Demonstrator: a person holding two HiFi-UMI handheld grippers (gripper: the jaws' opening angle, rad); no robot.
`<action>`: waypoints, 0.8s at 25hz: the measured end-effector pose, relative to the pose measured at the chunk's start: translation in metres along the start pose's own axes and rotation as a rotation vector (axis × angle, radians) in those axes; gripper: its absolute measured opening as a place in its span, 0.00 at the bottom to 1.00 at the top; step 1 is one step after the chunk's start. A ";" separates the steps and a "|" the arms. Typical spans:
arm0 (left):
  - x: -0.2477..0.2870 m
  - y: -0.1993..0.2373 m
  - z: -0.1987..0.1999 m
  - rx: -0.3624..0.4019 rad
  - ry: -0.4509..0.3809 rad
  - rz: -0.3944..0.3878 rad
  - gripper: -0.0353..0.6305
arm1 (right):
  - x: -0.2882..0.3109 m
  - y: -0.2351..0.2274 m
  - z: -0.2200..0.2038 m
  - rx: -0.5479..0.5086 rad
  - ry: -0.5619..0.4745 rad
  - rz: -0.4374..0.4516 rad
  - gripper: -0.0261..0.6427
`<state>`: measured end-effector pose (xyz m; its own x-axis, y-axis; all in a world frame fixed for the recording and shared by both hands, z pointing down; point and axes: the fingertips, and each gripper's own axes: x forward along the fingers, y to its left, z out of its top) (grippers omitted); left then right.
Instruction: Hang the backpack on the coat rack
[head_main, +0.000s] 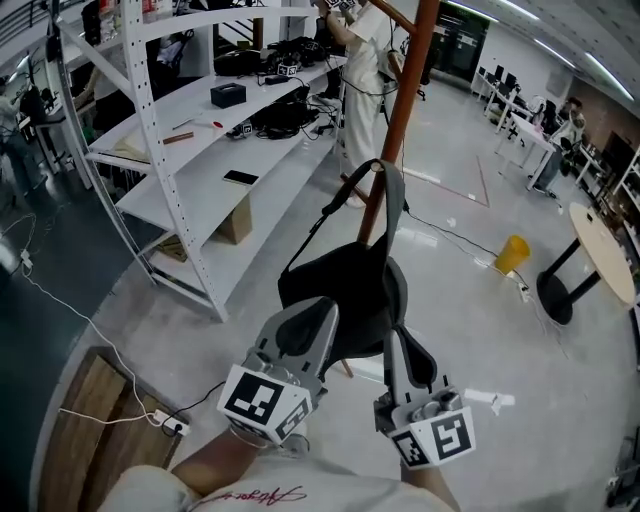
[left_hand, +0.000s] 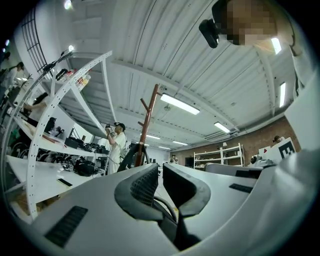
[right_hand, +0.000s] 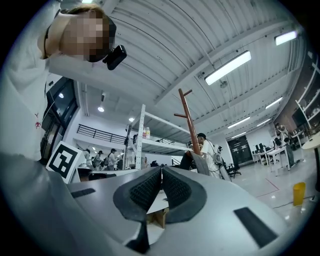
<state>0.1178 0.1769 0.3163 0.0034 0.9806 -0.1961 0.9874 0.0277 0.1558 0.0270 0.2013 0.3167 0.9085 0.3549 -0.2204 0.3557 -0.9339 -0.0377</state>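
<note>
The black backpack (head_main: 340, 300) sags soft and floppy against the coat rack (head_main: 405, 110) pole, seemingly hung by its top strap (head_main: 385, 175), the surest hold. The left hand-held gripper (left_hand: 159, 176) is slightly spread and empty; the right hand-held gripper (right_hand: 161, 175) is pressed together and empty.

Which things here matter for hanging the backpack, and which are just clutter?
Job:
- backpack
- coat rack
- left gripper
- right gripper

Lying about:
- white shelving
- yellow bin
- round table
- power strip
</note>
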 end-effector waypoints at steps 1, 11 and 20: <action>-0.007 -0.010 -0.001 0.008 0.002 0.002 0.12 | -0.009 0.004 0.002 -0.002 0.003 0.007 0.07; -0.068 -0.060 -0.009 0.033 0.027 0.054 0.12 | -0.065 0.042 0.009 0.012 0.017 0.051 0.07; -0.079 -0.070 0.003 0.048 0.024 0.014 0.12 | -0.067 0.064 0.014 -0.031 0.023 0.052 0.07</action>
<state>0.0487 0.0966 0.3184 0.0141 0.9851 -0.1711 0.9938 0.0051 0.1115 -0.0146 0.1173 0.3153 0.9308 0.3069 -0.1986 0.3138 -0.9495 0.0035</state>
